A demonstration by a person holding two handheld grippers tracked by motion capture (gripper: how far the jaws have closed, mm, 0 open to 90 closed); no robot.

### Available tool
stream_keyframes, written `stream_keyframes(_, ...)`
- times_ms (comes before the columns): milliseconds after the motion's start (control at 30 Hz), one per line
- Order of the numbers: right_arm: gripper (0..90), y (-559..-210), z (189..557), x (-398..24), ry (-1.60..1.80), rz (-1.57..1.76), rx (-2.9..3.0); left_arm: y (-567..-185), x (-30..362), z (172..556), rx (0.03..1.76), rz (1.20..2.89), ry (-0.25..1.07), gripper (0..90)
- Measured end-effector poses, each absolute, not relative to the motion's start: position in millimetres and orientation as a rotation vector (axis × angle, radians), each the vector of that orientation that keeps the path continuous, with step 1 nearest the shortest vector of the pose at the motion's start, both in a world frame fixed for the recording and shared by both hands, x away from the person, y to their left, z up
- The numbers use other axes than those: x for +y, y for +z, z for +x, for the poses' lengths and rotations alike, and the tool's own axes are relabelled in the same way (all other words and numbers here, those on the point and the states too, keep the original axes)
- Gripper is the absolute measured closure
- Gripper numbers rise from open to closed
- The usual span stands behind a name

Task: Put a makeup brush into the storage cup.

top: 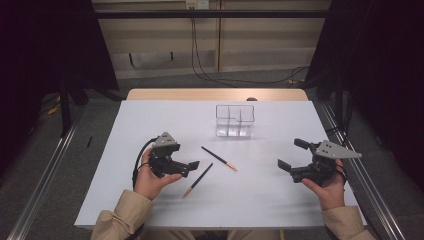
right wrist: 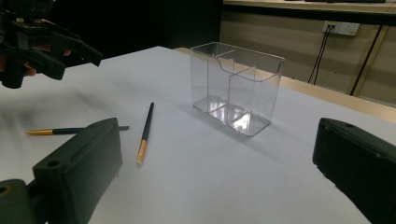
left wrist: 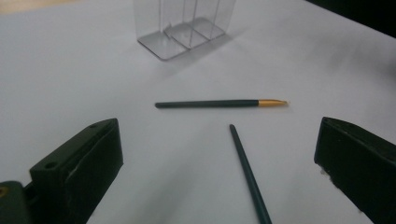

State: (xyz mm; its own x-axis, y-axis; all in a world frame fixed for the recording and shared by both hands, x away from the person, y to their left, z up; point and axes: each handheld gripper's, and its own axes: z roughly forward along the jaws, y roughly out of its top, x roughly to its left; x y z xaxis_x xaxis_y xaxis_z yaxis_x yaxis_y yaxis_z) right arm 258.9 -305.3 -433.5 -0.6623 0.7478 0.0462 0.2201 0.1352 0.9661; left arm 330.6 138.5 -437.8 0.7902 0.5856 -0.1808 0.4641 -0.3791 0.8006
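- Left gripper [top: 186,167] held in the left hand [top: 150,180] at about 8 o'clock on the table [top: 150,120], jaws spread wide with nothing between them, aimed toward 3 o'clock.
- Near pen [top: 197,180] lying just beside that gripper's tips, dark barrel running from 1 o'clock down to a gold tip at 7 o'clock; in the left gripper view, its dark end [left wrist: 247,172] rising between the two jaws, flat on the table, touched by neither.
- Far pen [top: 219,158] near the table's centre, gold tip at 4 o'clock, dark end at 10 o'clock; apart from the near pen, the two forming an open V.
- Clear holder [top: 235,120] upright at 12 o'clock from the pens, well apart from them, split into compartments, all bare in the right gripper view [right wrist: 236,86].
- Right gripper [top: 290,153] held in the right hand [top: 327,189] at about 4 o'clock on the table, jaws wide apart and holding nothing, pointed toward 10 o'clock, well apart from pens and holder.
- Cable [top: 137,160] looping off the left gripper at its 9 o'clock side.
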Motion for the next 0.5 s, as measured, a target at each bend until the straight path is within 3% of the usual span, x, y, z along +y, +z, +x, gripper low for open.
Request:
stream_keyframes(333,0.6,-433.2,258.9,-305.5,1.551,0.926,1.964,-442.4,117.1,325.9,0.795,2.245,0.130,6.1)
stream_keyframes(500,0.6,-433.2,258.7,-305.6,1.550,0.926,1.962,-445.5,110.7,322.0,0.785,2.339,0.098,19.6)
